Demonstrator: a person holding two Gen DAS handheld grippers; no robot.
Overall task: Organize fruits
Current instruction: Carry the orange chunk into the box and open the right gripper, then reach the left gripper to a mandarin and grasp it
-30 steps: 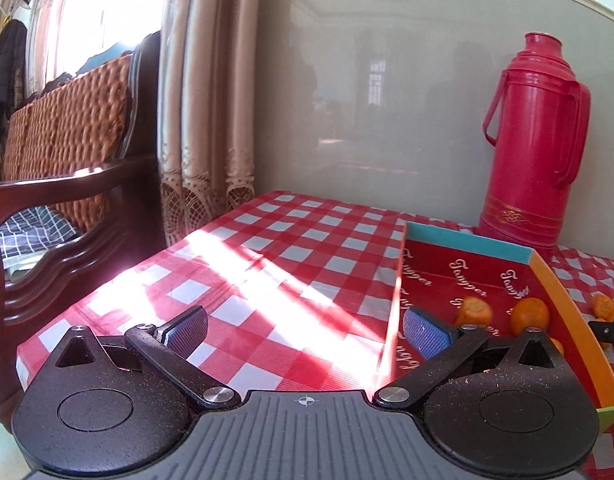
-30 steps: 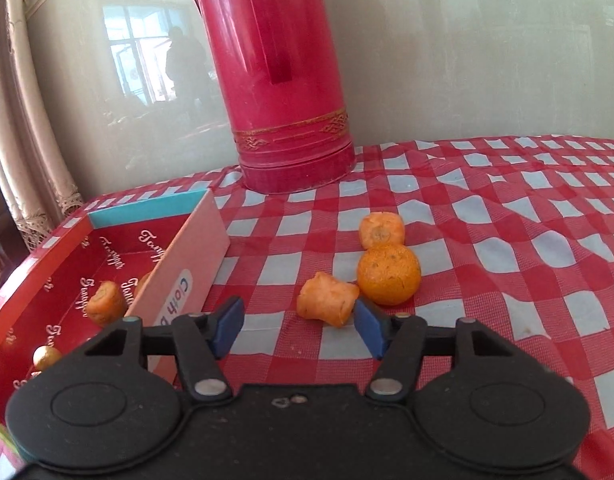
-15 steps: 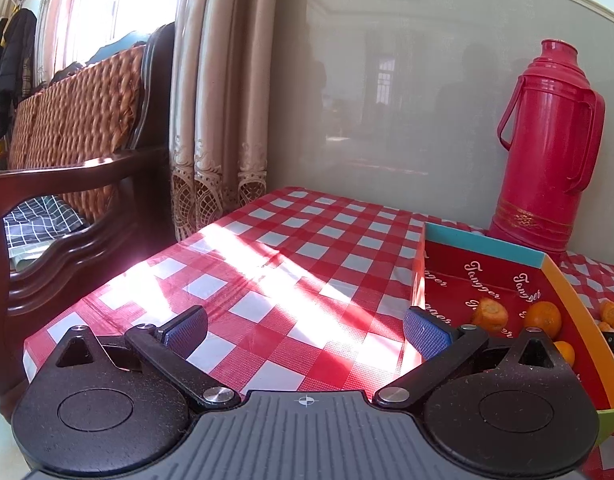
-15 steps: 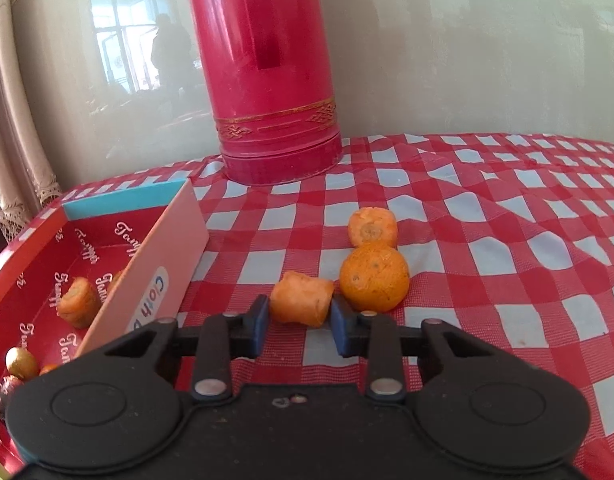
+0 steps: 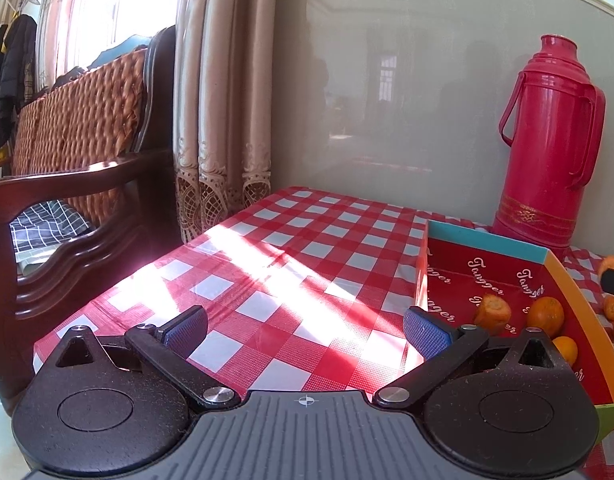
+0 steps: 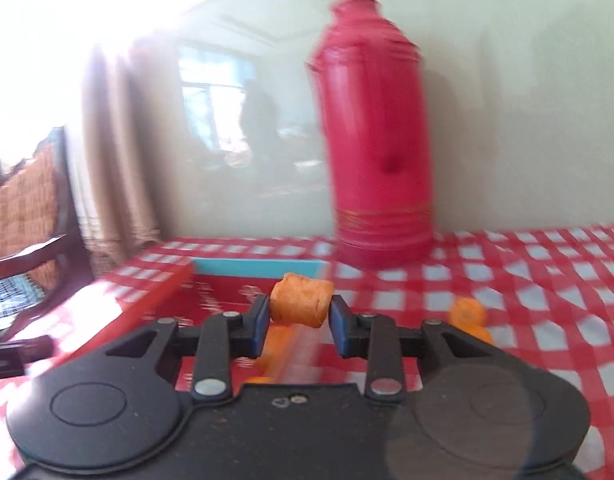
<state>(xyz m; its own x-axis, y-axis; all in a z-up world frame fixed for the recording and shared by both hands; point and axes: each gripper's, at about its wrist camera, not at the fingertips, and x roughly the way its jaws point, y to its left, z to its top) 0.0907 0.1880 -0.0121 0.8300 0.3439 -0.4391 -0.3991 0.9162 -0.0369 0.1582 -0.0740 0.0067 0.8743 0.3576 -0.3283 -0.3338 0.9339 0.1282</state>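
1. The right gripper (image 6: 298,314) has an orange fruit piece (image 6: 302,300) pinched between its two blue pads, lifted clear of the checked tablecloth (image 6: 547,280). The whole right wrist view is smeared with motion.

2. The piece is a stubby cylinder with its long axis lying across the jaws, roughly nine to three o'clock, tilted a touch down to the right. Each flat end sits against a pad.

3. The key relation: the red cardboard box (image 6: 255,268) lies straight ahead and below the held piece, at twelve o'clock. I judge the coming move to be a short carry forward over the box and a drop.

4. More fruit waits on the cloth at about three o'clock of the jaws: an orange (image 6: 467,312), blurred, outside the box.

5. The left gripper (image 5: 305,326) has its jaws spread wide with nothing between them, hovering over a sunlit patch of cloth.

6. In the left wrist view the box (image 5: 487,242) sits at two o'clock, with fruit already in it: a cut piece (image 5: 493,310) and a whole orange (image 5: 545,312) side by side.

7. A red thermos (image 5: 551,140) stands just behind the box, so the drop wants to stay short of it.

8. The right hand is plainly the one doing this delivery; the left is nearer the box's left wall but idle.
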